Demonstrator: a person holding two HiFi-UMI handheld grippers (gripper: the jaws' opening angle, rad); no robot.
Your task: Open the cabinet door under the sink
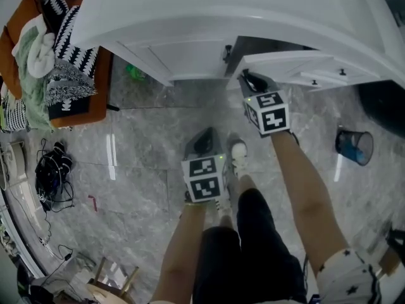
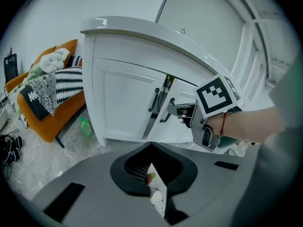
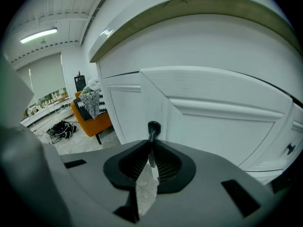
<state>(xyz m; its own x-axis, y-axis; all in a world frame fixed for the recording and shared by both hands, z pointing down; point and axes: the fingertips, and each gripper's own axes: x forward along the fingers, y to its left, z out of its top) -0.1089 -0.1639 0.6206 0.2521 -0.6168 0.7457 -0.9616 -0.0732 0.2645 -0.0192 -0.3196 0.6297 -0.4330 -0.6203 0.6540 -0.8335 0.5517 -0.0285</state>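
Nearest, by the person's knees, the left gripper [image 1: 204,137] hangs with its jaws together on nothing. Ahead, the right gripper [image 3: 151,143] is clamped on the slim black metal handle [image 3: 153,128] of the white panelled cabinet door [image 3: 222,122], which stands ajar below the front edge of the white sink countertop [image 1: 190,18], right of its middle. The door is probably light, stiff and hinge-guided, so the handle is the right hold. The grey marble floor [image 1: 139,163] leaves room for the swing, and the blue waste bin [image 1: 354,145] stands well apart.
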